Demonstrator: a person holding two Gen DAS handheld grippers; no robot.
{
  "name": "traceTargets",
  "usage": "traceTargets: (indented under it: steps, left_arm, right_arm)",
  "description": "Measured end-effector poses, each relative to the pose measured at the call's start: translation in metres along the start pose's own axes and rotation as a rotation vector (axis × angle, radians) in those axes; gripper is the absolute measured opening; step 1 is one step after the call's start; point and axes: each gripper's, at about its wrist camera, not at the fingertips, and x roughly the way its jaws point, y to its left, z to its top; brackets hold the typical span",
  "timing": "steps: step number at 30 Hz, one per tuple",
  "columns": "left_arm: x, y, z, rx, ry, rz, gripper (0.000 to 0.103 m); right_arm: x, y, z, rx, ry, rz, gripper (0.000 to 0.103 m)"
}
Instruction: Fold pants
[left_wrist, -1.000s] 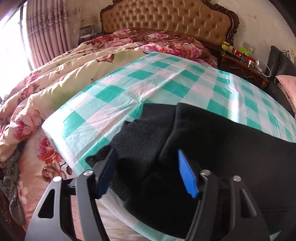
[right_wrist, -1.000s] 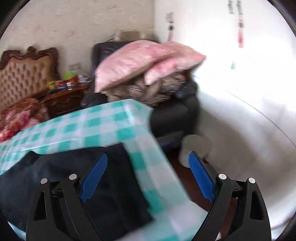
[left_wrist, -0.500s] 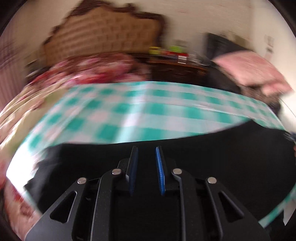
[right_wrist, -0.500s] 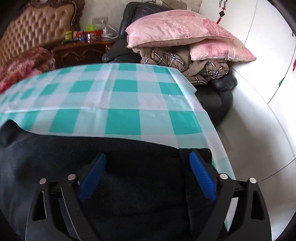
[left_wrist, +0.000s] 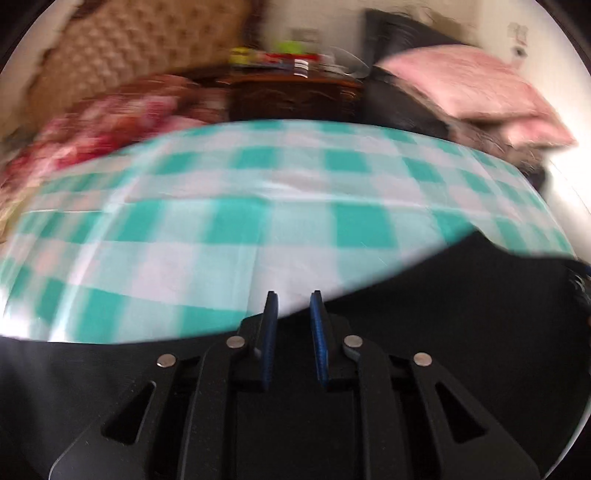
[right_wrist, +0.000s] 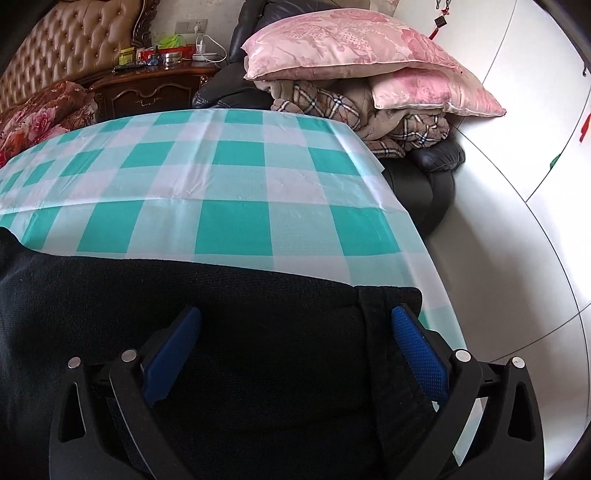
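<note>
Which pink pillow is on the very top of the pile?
The bigger pink pillow with the flower pattern is on top. The smaller pink pillow lies under it, poking out at the right, on the plaid blanket.

Left gripper (left_wrist: 293, 325) showing matte black arms with triangular cutouts, round silver screws, ribbed blue pads, right gripper (right_wrist: 295, 343) wearing the same black-and-blue build

Daylight fills both views, and fisheye curving darkens the corners. The left wrist view is smeared sideways by motion blur. The right wrist view is sharp, but the white wall (right_wrist: 517, 206) beyond the claw glares.
</note>
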Motion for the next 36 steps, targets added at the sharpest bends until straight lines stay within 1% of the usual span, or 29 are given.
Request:
traceTargets:
  steps: [1,2,4,5,6,7,8,9,11,12,13,14,16,17,18,20,22,23,24,26,27,28,30,31,32,33,34,35,36]
  left_arm:
    - [-0.006,-0.001,0.003,-0.009,-0.021,-0.032,0.019]
    - [-0.012,-0.011,0.006,0.016,-0.036,-0.071,0.021]
    - [-0.024,-0.039,0.008,0.107,-0.076,-0.138,0.021]
    - [-0.03,-0.066,0.008,0.179,-0.097,-0.207,0.021]
    - [-0.031,-0.086,0.007,0.226,-0.092,-0.265,0.021]
    - [-0.031,-0.1,0.006,0.251,-0.084,-0.301,0.021]
    - [-0.029,-0.124,0.004,0.294,-0.064,-0.351,0.021]
    - [-0.024,-0.149,0.002,0.345,-0.04,-0.376,0.021]
    - [-0.009,-0.188,-0.004,0.428,0.006,-0.407,0.021]
    - [-0.001,-0.201,-0.006,0.452,0.031,-0.413,0.023]
    - [0.01,-0.209,-0.007,0.461,0.055,-0.397,0.023]
    - [0.024,-0.216,-0.009,0.449,0.077,-0.354,0.023]
    - [0.037,-0.215,-0.002,0.385,0.082,-0.33,0.023]
    - [0.04,-0.21,0.003,0.35,0.08,-0.295,0.023]
    - [0.039,-0.206,0.005,0.336,0.075,-0.283,0.022]
    - [0.023,-0.198,0.005,0.335,0.041,-0.314,0.023]
    - [-0.006,-0.194,0.0,0.338,-0.005,-0.384,0.034]
    - [-0.028,-0.192,-0.011,0.357,-0.033,-0.436,0.044]
    - [-0.046,-0.192,-0.023,0.391,-0.055,-0.475,0.049]
    - [-0.085,-0.199,-0.056,0.493,-0.105,-0.539,0.049]
    - [-0.099,-0.204,-0.07,0.527,-0.124,-0.563,0.051]
    - [-0.113,-0.207,-0.086,0.557,-0.134,-0.612,0.053]
    - [-0.135,-0.219,-0.118,0.629,-0.15,-0.67,0.054]
    - [-0.141,-0.227,-0.133,0.694,-0.166,-0.673,0.055]
    - [-0.145,-0.239,-0.148,0.8,-0.204,-0.636,0.056]
    - [-0.146,-0.249,-0.158,0.868,-0.24,-0.594,0.056]
    - [-0.144,-0.256,-0.163,0.898,-0.245,-0.585,0.056]
    - [-0.141,-0.259,-0.166,0.912,-0.232,-0.595,0.056]
    - [-0.137,-0.264,-0.17,0.934,-0.217,-0.599,0.056]
  right_arm:
    - [0.0,0.0,0.0,0.0,-0.001,-0.002,0.099]
    - [0.0,0.001,0.0,0.0,-0.002,-0.004,0.099]
    - [0.001,0.0,0.0,0.001,-0.002,-0.002,0.099]
    - [0.001,0.0,0.0,0.0,-0.002,-0.002,0.099]
    - [0.0,0.0,0.0,-0.001,-0.002,-0.002,0.099]
    - [0.0,0.0,0.0,-0.001,-0.002,-0.002,0.099]
    - [0.001,0.001,0.0,0.0,-0.003,-0.002,0.099]
    - [0.001,0.0,0.0,-0.001,-0.003,-0.003,0.099]
    - [0.0,0.001,0.001,0.0,-0.004,-0.004,0.099]
    - [0.0,0.001,0.001,0.0,-0.005,-0.006,0.099]
    - [0.0,0.001,0.001,0.001,-0.006,-0.006,0.099]
    - [0.0,0.001,0.001,0.001,-0.007,-0.006,0.099]
    - [0.0,0.001,0.0,0.004,-0.009,-0.004,0.099]
    - [-0.001,0.001,0.0,0.005,-0.01,-0.002,0.099]
    - [0.0,0.0,0.0,0.007,-0.011,0.001,0.099]
    - [0.0,-0.002,0.0,0.019,-0.007,0.021,0.099]
    - [0.0,-0.007,0.001,0.039,-0.004,0.052,0.099]
    - [-0.001,-0.01,0.002,0.054,-0.008,0.073,0.099]
    - [-0.007,-0.016,0.002,0.076,-0.019,0.113,0.099]
    - [-0.025,-0.032,0.001,0.126,-0.042,0.191,0.098]
    - [-0.042,-0.048,-0.001,0.176,-0.071,0.252,0.098]
    - [-0.057,-0.062,-0.004,0.214,-0.099,0.294,0.098]
    - [-0.084,-0.094,-0.017,0.275,-0.126,0.335,0.098]
    - [-0.09,-0.108,-0.025,0.306,-0.121,0.343,0.098]
    - [-0.094,-0.121,-0.033,0.341,-0.108,0.353,0.098]
    - [-0.094,-0.134,-0.045,0.376,-0.081,0.374,0.096]
    - [-0.092,-0.142,-0.054,0.389,-0.05,0.393,0.094]
    - [-0.09,-0.147,-0.062,0.39,-0.025,0.409,0.087]
    - [-0.086,-0.151,-0.071,0.382,-0.001,0.417,0.083]
